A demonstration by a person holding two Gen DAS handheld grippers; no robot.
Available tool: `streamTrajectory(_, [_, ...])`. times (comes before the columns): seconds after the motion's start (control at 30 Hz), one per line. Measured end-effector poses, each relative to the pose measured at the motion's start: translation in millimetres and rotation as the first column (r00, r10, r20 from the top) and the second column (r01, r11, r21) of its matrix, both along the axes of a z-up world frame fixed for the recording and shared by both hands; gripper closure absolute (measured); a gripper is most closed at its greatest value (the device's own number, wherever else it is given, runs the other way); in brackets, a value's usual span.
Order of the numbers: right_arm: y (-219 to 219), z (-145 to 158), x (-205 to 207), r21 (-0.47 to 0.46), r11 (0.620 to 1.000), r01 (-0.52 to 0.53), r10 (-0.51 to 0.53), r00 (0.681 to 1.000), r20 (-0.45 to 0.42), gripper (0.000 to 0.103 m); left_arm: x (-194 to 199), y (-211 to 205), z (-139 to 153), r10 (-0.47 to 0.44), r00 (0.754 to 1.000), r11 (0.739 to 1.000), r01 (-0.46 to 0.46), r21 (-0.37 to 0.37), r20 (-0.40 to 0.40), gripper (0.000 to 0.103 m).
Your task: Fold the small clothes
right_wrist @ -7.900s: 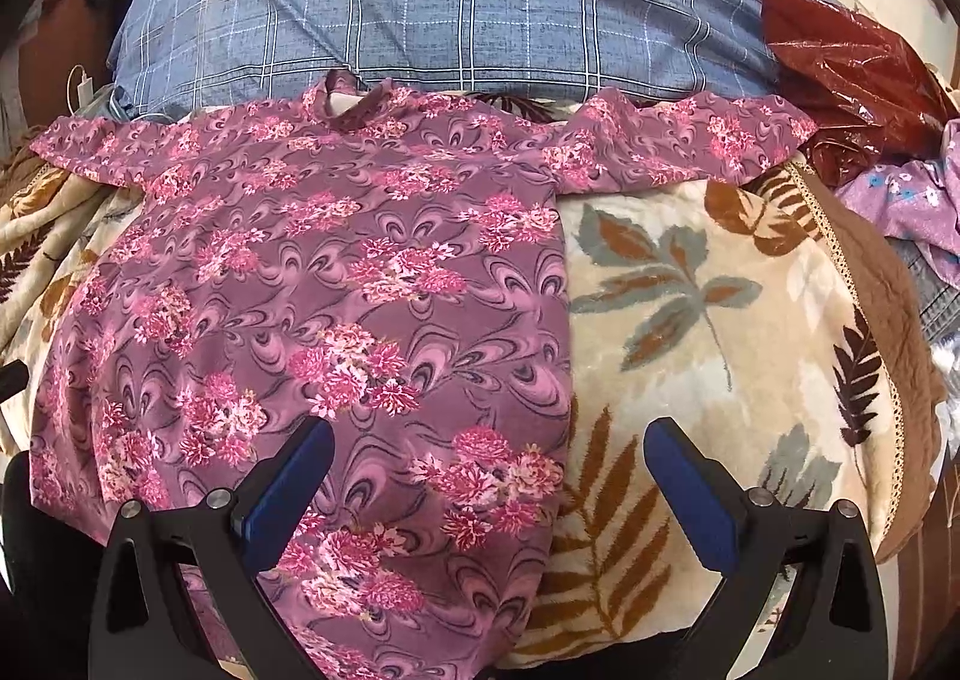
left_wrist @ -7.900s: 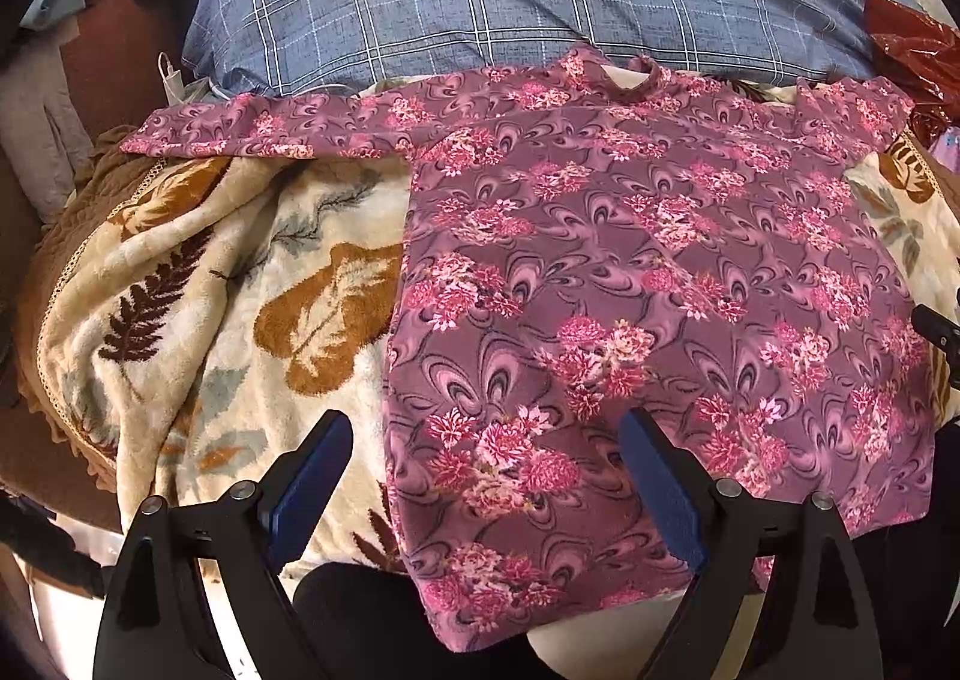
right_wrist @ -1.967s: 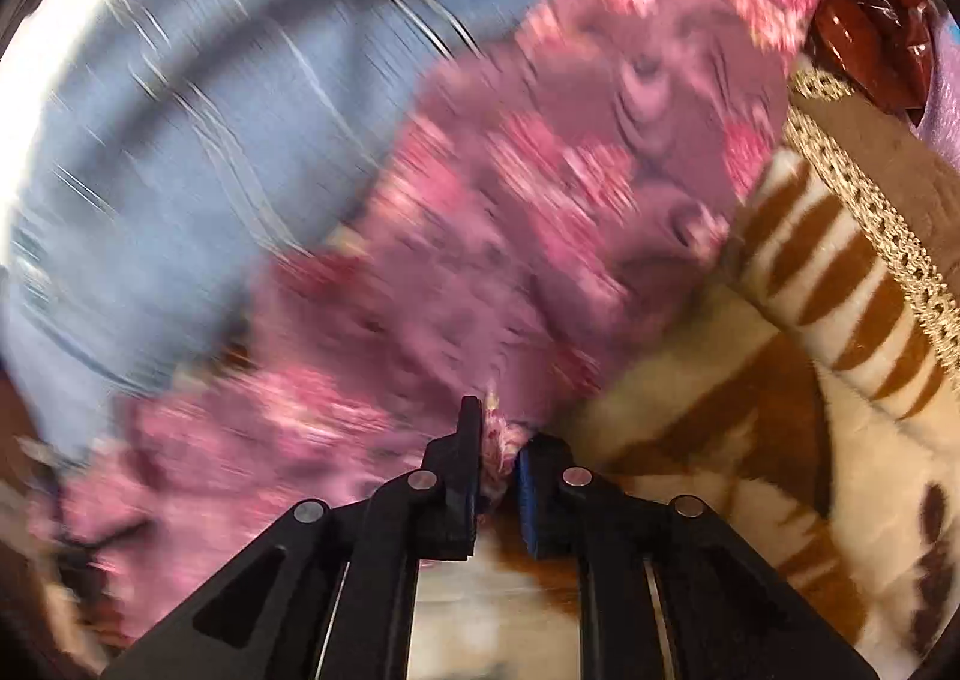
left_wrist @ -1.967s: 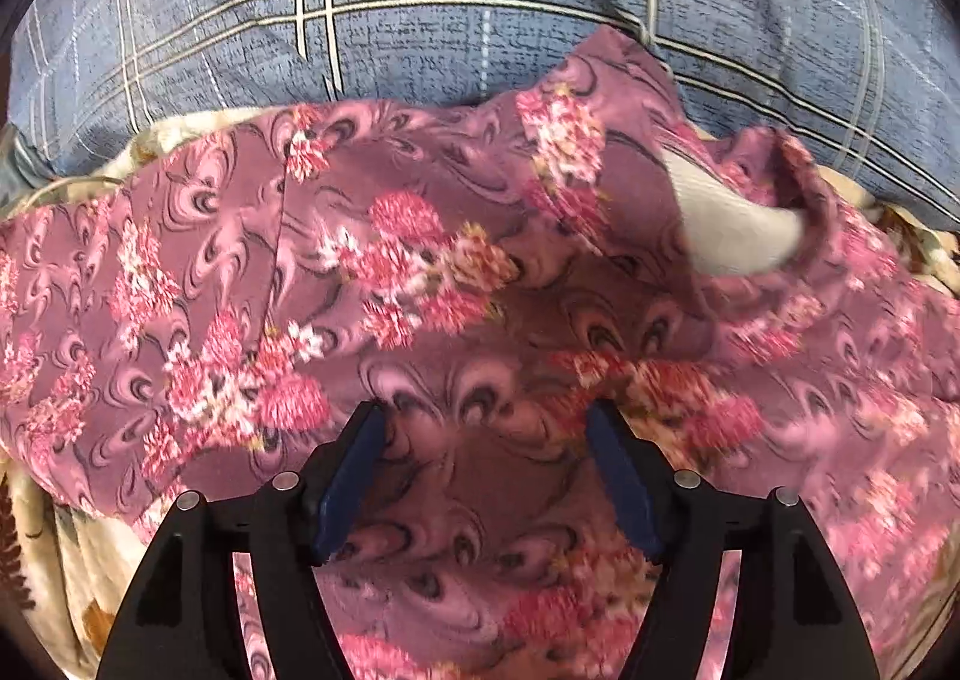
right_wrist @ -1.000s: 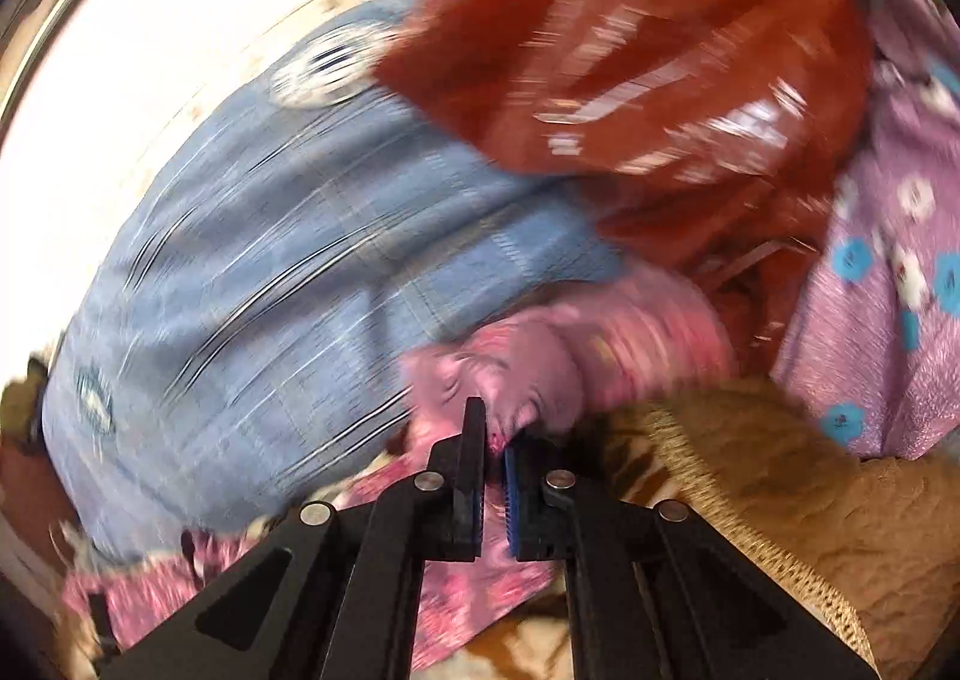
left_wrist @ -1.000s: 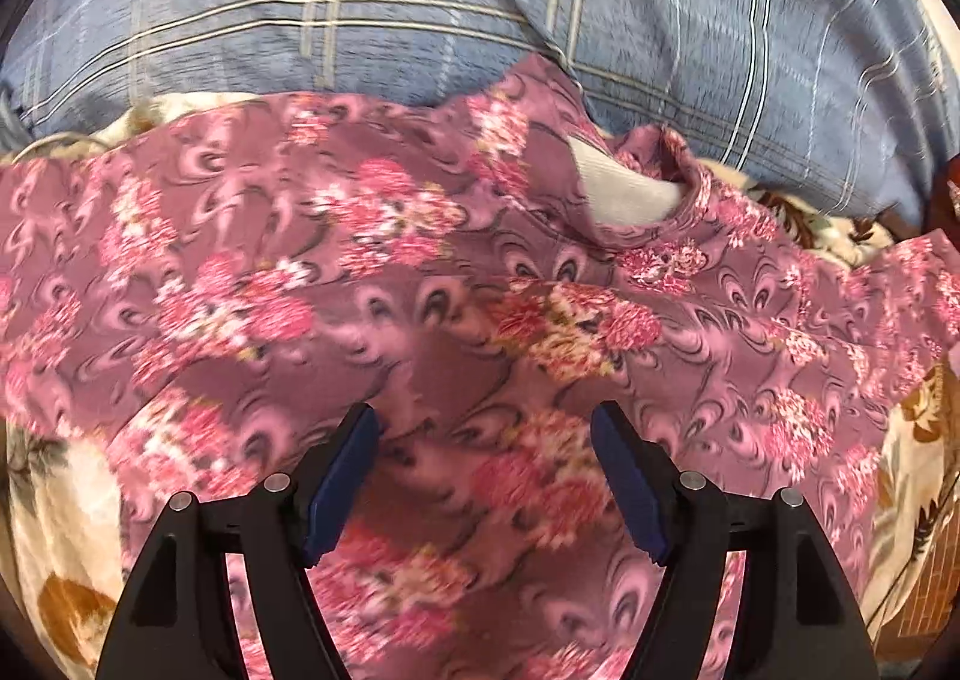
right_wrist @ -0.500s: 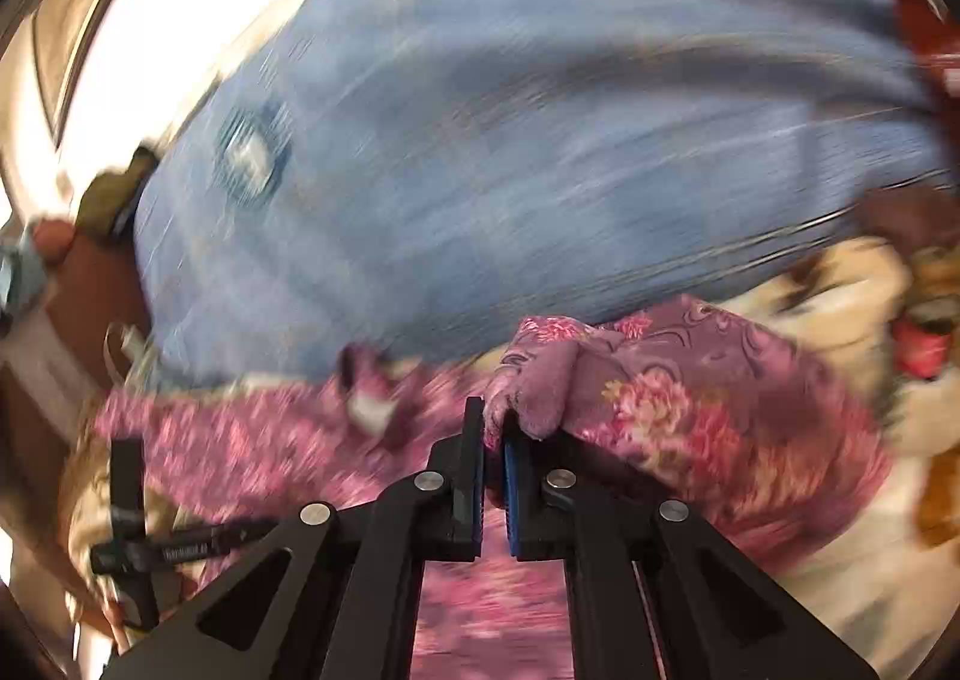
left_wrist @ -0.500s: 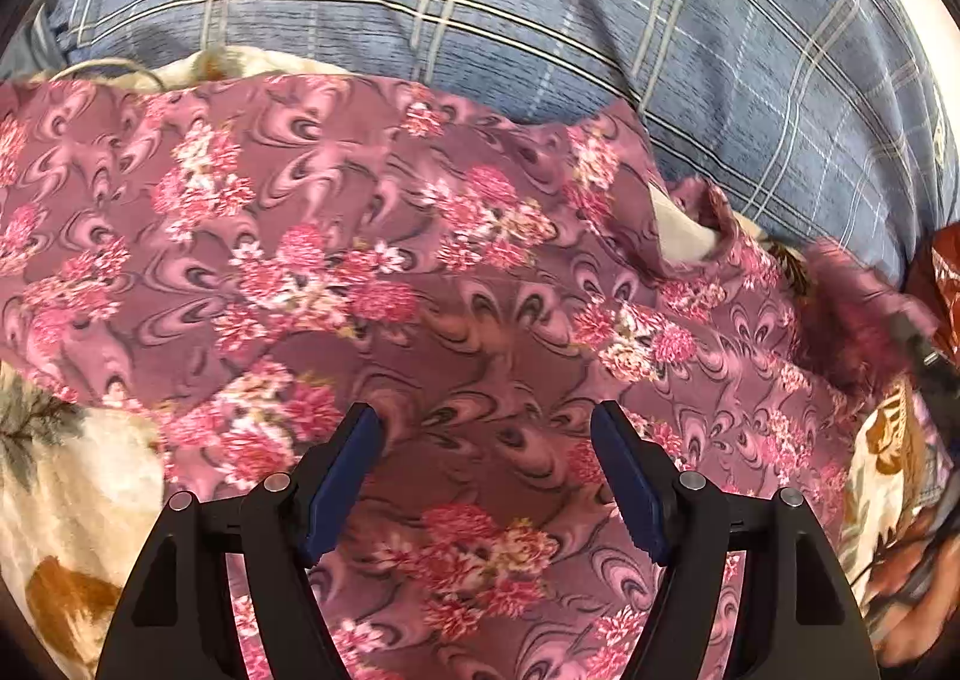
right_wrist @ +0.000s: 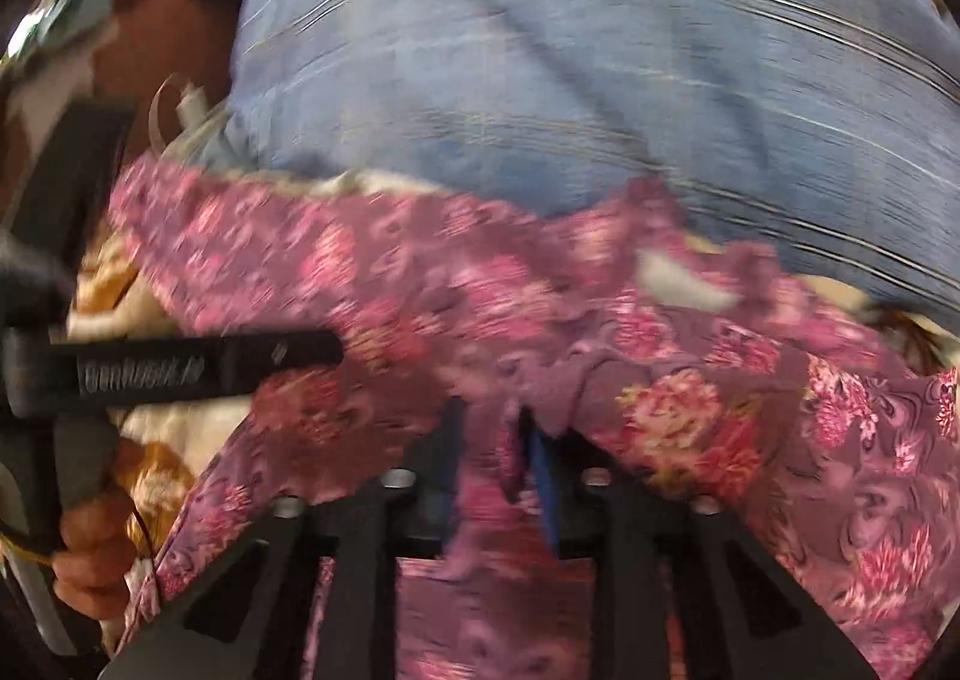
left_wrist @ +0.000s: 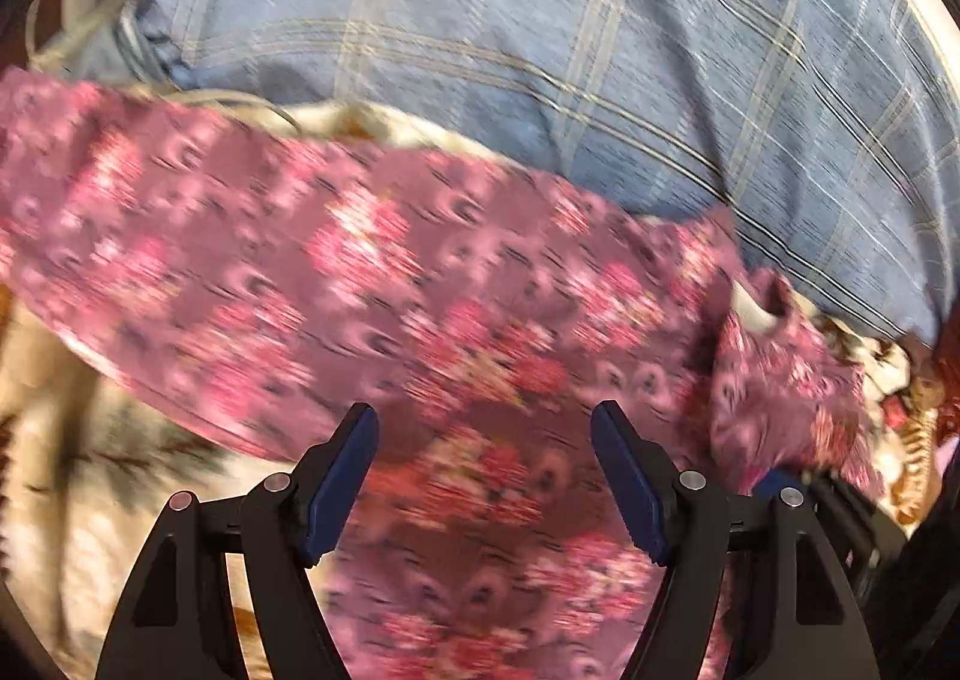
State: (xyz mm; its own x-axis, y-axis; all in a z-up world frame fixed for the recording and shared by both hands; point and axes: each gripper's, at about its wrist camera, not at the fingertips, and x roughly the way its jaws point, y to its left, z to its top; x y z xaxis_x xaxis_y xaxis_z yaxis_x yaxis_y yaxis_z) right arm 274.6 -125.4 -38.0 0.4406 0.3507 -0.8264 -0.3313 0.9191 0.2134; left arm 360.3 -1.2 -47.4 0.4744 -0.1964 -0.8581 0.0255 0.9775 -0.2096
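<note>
A mauve shirt with pink flowers lies spread on a leaf-print blanket. My left gripper is open and empty, hovering over the shirt's chest near the left sleeve. My right gripper holds the right sleeve, which is folded over the shirt's body; its jaws stand slightly parted with cloth between them. The folded sleeve also shows in the left wrist view, beside the collar. Both views are motion-blurred.
A blue plaid pillow lies behind the shirt, also in the right wrist view. The left gripper's body and the hand holding it show at the right wrist view's left edge. Brown and olive items sit at far left.
My right gripper has carried the right sleeve leftward across the shirt and its jaws have begun to part. My left gripper has swung left toward the left sleeve.
</note>
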Motion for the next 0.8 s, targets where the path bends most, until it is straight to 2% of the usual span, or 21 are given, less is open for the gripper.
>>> streamTrajectory(0.03, [13,-2,-6,-0.041,0.999,-0.029,0.03,1.0,0.01,0.05,-1,5,5,0.014,1.0,1.0,-0.015,0.005,0.011,0.031])
streamTrajectory(0.1, [27,-5,-16,-0.097,0.992,-0.084,0.087,0.996,0.028,0.043,-1,15,9,0.041,0.999,0.999,-0.041,0.001,0.016,0.031])
streamTrajectory(0.2, [45,-7,-43,-0.204,0.961,-0.186,0.202,0.978,0.058,0.042,0,26,10,0.069,0.998,0.997,-0.069,-0.022,0.002,0.031])
streamTrajectory(0.3, [58,-9,-84,-0.382,0.882,-0.277,0.347,0.929,0.129,0.042,0,27,7,0.066,0.998,0.997,-0.066,-0.026,-0.02,0.031])
streamTrajectory(0.37, [68,-13,-115,-0.543,0.781,-0.307,0.463,0.869,0.175,0.041,-1,23,7,0.049,0.998,0.999,-0.05,-0.019,-0.026,0.031])
streamTrajectory(0.47, [75,-17,-137,-0.652,0.693,-0.307,0.55,0.81,0.203,0.041,0,20,9,0.032,0.999,0.999,-0.033,-0.011,-0.017,0.031])
streamTrajectory(0.53, [84,-18,-142,-0.733,0.627,-0.263,0.596,0.768,0.235,0.041,0,23,12,0.027,1.0,1.0,-0.027,0.003,-0.004,0.031])
streamTrajectory(0.6, [92,-16,-141,-0.782,0.581,-0.226,0.638,0.723,0.265,0.041,-2,33,17,0.052,0.998,0.998,-0.052,0.028,0.024,0.031])
streamTrajectory(0.63, [98,-18,-139,-0.814,0.539,-0.218,0.671,0.695,0.259,0.04,-3,38,20,0.066,0.997,0.997,-0.067,0.036,0.034,0.03])
streamTrajectory(0.7, [107,-28,-138,-0.896,0.413,-0.164,0.747,0.624,0.23,0.04,-4,51,23,0.093,0.995,0.995,-0.095,0.035,0.046,0.03])
streamTrajectory(0.77, [112,-45,-144,-0.967,0.242,-0.076,0.846,0.504,0.172,0.04,-5,63,24,0.127,0.991,0.992,-0.128,0.022,0.042,0.03])
streamTrajectory(0.8, [111,-59,-147,-0.988,0.14,-0.061,0.878,0.468,0.096,0.035,-5,66,24,0.136,0.99,0.991,-0.137,0.015,0.038,0.03])
